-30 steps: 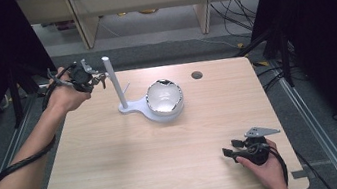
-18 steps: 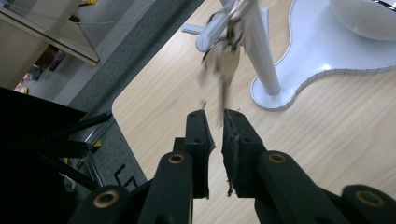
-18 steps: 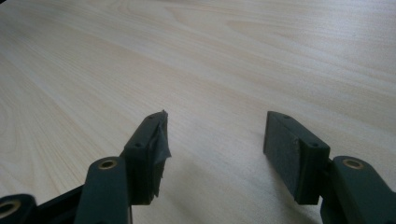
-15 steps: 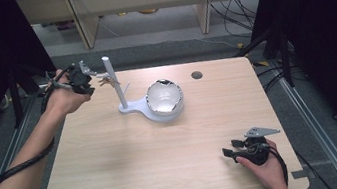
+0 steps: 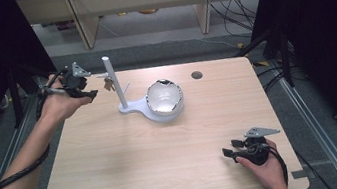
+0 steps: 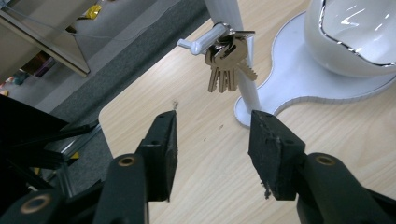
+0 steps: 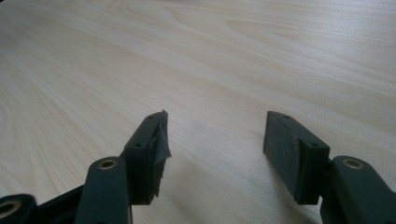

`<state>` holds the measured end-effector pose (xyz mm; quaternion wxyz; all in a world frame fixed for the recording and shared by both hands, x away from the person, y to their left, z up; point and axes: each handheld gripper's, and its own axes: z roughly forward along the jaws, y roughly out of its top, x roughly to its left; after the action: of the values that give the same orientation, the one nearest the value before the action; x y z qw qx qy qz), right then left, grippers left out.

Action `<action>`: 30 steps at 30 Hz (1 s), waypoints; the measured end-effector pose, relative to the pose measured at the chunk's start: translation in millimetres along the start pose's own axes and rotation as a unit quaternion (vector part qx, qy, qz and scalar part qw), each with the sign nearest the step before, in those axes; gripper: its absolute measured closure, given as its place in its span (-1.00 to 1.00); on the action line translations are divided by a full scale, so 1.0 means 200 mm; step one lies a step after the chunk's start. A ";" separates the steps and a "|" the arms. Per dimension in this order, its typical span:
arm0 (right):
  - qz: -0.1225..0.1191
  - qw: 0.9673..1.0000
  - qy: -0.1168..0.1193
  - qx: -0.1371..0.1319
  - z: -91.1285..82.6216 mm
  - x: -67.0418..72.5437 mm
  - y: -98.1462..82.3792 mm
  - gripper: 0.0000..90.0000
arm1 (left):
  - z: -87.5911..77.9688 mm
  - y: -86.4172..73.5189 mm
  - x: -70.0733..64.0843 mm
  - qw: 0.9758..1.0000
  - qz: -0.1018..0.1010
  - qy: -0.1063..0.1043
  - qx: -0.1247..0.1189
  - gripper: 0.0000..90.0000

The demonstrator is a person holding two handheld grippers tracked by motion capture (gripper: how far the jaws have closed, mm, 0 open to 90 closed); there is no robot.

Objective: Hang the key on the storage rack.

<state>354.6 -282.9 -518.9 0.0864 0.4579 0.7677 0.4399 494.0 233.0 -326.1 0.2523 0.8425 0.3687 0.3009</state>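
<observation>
The bench (image 5: pixel 115 158) is a pale wood-grain board with rounded corners and one small dark round hole (image 5: pixel 197 75) near its far edge. On its far half stands a single white stand (image 5: pixel 130 107): a flat, smooth, curvy base plate, a slim round upright post (image 5: pixel 112 77) and short peg arms branching from it. One peg (image 6: pixel 201 41) carries a bunch of keys (image 6: pixel 227 63), brass-coloured and toothed, hung on a metal ring just beside the post; about four blades are visible, though they overlap and the exact count is hard to tell. On the broad end of the base sits one glossy white egg-shaped bowl (image 5: pixel 164 97) with a jagged, silver-edged rim and a shiny reflective inside.

The left gripper (image 6: pixel 212 140) is held in a hand at the far left corner of the bench, its two black blocky jaws spread wide with nothing between them, pointing at the keys and near them but apart. The right gripper (image 7: pixel 215 140) rests low over the bare near right part of the bench, well apart from the stand, jaws likewise wide and empty; the padding on one jaw looks frayed at its edge.
</observation>
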 end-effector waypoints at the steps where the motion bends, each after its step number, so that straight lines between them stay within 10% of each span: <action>1: 0.000 1.000 0.000 0.000 0.00 0.00 0.00 -0.08 | 0.00 -0.01 0.00 1.000 0.001 0.000 -0.003 0.10; 17: -0.013 1.000 -0.003 -0.019 -0.02 -0.01 -0.01 -0.09 | -0.07 -0.22 -0.13 0.995 -0.047 -0.018 -0.086 -0.13; 18: 0.013 1.000 -0.003 -0.010 -0.03 0.01 -0.01 -0.09 | -0.06 -0.25 -0.14 0.994 -0.055 -0.018 -0.095 -0.14; 19: -0.018 1.000 -0.009 -0.017 -0.03 -0.01 -0.01 -0.09 | -0.06 -0.28 -0.16 0.993 -0.062 -0.020 -0.101 -0.15; 30: -0.007 0.999 0.003 -0.046 -0.04 0.01 -0.02 -0.10 | 0.07 -0.62 -0.43 0.972 -0.137 -0.041 -0.184 -0.22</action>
<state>346.5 -286.0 -517.0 0.1082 0.4470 0.7499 0.4755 398.2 239.2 -444.0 0.4571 0.7344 0.4083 0.2917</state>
